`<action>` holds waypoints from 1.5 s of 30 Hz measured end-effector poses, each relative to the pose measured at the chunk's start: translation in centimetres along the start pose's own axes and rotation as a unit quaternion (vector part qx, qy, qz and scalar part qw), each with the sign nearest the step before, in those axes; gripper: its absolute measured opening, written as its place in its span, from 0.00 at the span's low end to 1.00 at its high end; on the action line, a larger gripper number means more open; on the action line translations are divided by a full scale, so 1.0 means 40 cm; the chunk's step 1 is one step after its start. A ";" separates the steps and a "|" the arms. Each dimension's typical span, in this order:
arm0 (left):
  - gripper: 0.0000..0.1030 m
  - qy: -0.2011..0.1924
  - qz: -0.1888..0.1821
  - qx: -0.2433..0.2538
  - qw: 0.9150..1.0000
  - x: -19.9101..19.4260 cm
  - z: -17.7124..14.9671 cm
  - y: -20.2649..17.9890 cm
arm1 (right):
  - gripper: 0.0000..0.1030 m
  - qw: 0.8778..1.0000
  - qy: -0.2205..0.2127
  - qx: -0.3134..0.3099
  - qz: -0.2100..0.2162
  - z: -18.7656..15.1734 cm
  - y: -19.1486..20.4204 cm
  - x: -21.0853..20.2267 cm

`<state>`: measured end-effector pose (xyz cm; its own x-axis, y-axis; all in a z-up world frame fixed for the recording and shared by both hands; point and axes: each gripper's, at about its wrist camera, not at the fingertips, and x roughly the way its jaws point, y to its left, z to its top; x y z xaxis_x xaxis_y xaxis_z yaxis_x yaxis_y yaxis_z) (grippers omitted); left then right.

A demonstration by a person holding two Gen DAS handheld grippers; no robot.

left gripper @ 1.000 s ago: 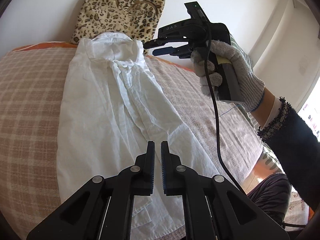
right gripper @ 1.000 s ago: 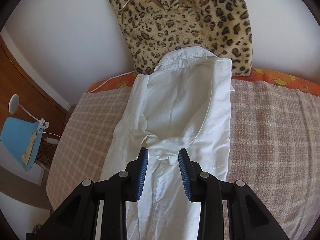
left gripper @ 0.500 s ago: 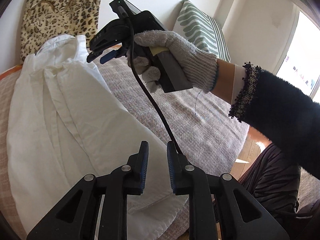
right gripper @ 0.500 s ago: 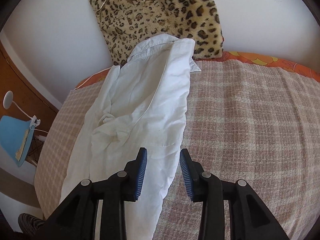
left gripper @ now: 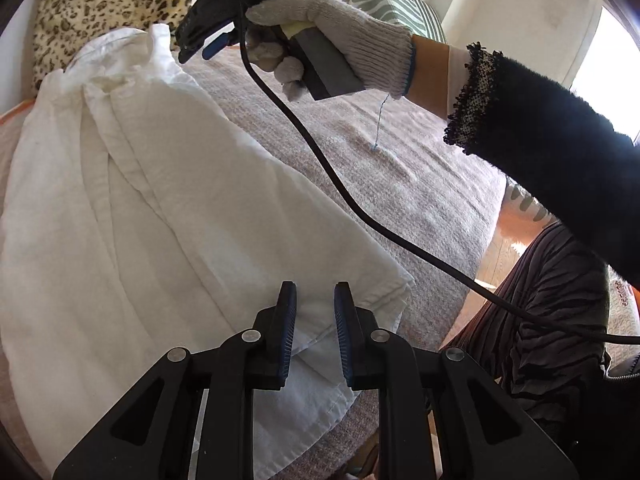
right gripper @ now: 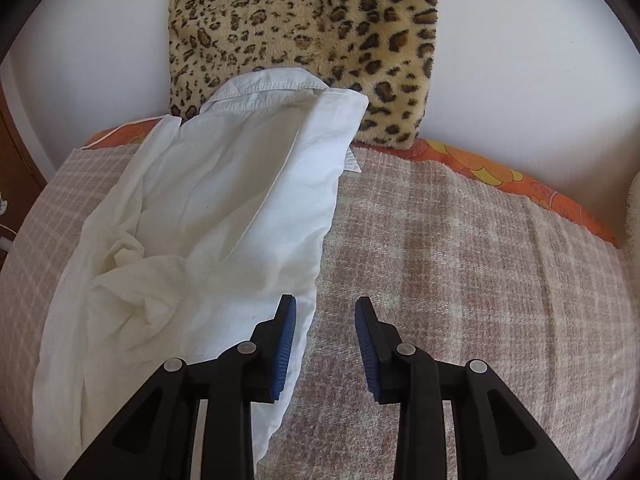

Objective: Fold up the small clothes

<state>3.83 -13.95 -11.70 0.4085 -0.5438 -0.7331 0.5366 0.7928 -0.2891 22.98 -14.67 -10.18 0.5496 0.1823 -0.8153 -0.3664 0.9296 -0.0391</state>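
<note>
Both grippers have swung toward the right side of the white shirt since a second ago, and the garment now sits left of centre in the right wrist view instead of straight ahead. The left gripper, whose fingers were almost together then, has parted them a little; they hover over the folded hem corner of the shirt with nothing pinched between them. The right gripper has just been narrowing its jaws, yet a clear gap remains, and it grips nothing: its left fingertip hangs over the shirt's right edge while the other is above the bare checked blanket. The shirt lies lengthwise on the blanket, sides folded in, its collar up against the leopard-print cushion. In the left wrist view a gloved hand holds the right gripper above the shirt's collar end, a black cable trailing from it across the bed.
</note>
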 end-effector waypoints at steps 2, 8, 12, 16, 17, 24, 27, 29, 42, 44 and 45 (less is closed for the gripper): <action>0.17 -0.005 0.003 -0.004 1.000 -0.019 -0.002 0.003 | 0.30 0.999 -0.014 -0.008 0.046 -0.041 0.018 -0.075; 0.17 -0.061 0.020 -0.032 0.997 -0.127 0.009 0.058 | 0.17 0.991 0.017 -0.030 0.130 -0.186 0.080 -0.155; 0.17 -0.096 0.058 -0.062 0.992 -0.187 0.011 0.119 | 0.11 0.986 0.062 -0.052 0.147 -0.281 0.123 -0.144; 0.21 -0.116 0.078 -0.117 0.983 -0.222 -0.001 0.182 | 0.11 0.984 0.089 -0.067 0.141 -0.363 0.147 -0.160; 0.27 -0.118 0.082 -0.129 0.981 -0.231 -0.005 0.197 | 0.11 0.984 0.093 -0.066 0.140 -0.376 0.147 -0.174; 0.46 -0.084 0.129 -0.168 0.974 -0.246 -0.063 0.265 | 0.19 0.980 0.117 -0.081 0.141 -0.481 0.166 -0.261; 0.46 -0.067 0.121 -0.192 0.972 -0.233 -0.096 0.285 | 0.21 0.977 0.101 -0.068 0.174 -0.471 0.166 -0.306; 0.46 -0.059 0.115 -0.209 0.969 -0.218 -0.113 0.296 | 0.31 0.978 0.077 -0.052 0.187 -0.453 0.161 -0.334; 0.43 -0.063 0.079 -0.224 0.969 -0.198 -0.163 0.288 | 0.36 0.983 0.028 -0.041 0.176 -0.349 0.225 -0.313; 0.39 -0.066 0.080 -0.223 0.969 -0.201 -0.171 0.289 | 0.36 0.985 0.039 -0.035 0.162 -0.366 0.220 -0.283; 0.35 -0.066 0.079 -0.223 0.970 -0.202 -0.174 0.290 | 0.37 0.986 0.047 -0.035 0.154 -0.379 0.215 -0.270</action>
<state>1.59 1.56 -13.41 0.5655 -0.4140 -0.7133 0.1003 0.8930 -0.4388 2.53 -13.50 -10.48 0.3337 0.4194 -0.8442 -0.5576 0.8099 0.1820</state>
